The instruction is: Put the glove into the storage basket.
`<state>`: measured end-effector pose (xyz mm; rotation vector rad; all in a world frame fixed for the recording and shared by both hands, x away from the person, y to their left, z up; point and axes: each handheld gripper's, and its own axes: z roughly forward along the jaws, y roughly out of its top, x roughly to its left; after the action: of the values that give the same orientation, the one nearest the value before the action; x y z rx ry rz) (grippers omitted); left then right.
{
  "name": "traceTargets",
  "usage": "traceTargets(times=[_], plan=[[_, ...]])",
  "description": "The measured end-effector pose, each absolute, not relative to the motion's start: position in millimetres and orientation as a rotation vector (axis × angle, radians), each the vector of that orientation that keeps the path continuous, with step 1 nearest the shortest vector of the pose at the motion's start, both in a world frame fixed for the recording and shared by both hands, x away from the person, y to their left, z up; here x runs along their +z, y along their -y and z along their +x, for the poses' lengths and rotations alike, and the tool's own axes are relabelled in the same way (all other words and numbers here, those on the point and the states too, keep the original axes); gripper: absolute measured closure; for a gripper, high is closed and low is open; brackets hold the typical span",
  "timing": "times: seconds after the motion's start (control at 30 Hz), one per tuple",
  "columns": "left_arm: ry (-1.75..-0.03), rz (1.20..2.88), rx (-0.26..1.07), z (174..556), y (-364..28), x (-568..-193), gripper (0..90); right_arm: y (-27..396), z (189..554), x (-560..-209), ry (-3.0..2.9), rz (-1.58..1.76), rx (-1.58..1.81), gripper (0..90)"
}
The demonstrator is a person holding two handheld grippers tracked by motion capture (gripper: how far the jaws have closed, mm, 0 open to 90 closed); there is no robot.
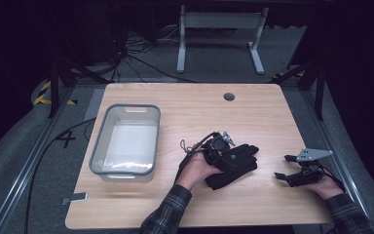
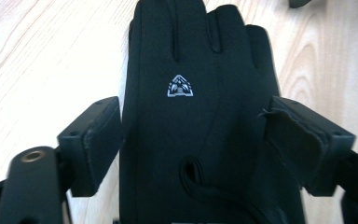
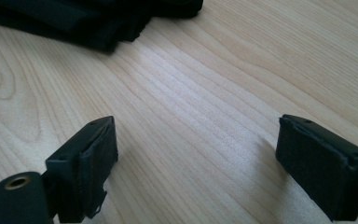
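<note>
A black glove point(image 1: 241, 163) with a small white logo lies flat on the wooden table point(image 1: 199, 112), right of centre, fingers pointing away from my left hand. My left gripper point(image 1: 230, 157) sits over its wrist end. In the left gripper view the glove point(image 2: 191, 56) lies between the jaws, whose pads stand at its two edges without squeezing it, so the left gripper point(image 2: 193, 126) is open. My right gripper point(image 1: 282, 166) rests low near the table's right edge, open point(image 3: 196, 144) with bare wood between its pads. Layered black fabric of the glove point(image 3: 88, 23) lies ahead of it.
A clear plastic bin with a grey rim point(image 1: 126, 108) stands on the left half of the table. A round cable hole point(image 1: 229, 96) is at the back. Beyond the table are cables and a desk frame on the floor.
</note>
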<state>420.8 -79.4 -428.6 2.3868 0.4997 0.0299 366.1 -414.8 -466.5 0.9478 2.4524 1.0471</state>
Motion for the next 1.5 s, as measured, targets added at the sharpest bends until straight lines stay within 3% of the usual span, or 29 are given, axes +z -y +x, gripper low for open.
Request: traceTargets(times=[0.43, 0.77, 0.97, 1.07, 1.2, 1.5], plan=[[-0.484, 2.441, 0.043, 421, 92, -444, 14.4, 415, 366, -467, -2.452, 0.948, 1.047, 13.2], [-0.509, 2.453, -0.002, 423, 92, -452, 15.9, 415, 366, -467, -2.452, 0.948, 1.047, 13.3], [-0.464, 2.448, -0.026, 420, 91, -451, 28.7, 415, 366, -467, -2.452, 0.948, 1.047, 13.2], [-0.422, 2.45, -0.07, 419, 91, -449, 46.7, 415, 366, -467, -2.452, 0.948, 1.047, 13.3], [-0.422, 2.448, -0.117, 419, 90, -449, 60.6, 415, 366, -467, -2.453, 0.948, 1.047, 13.2], [-0.485, 2.46, -0.127, 416, 88, -437, 65.0, 415, 366, -466, -2.453, 0.948, 1.047, 13.3]])
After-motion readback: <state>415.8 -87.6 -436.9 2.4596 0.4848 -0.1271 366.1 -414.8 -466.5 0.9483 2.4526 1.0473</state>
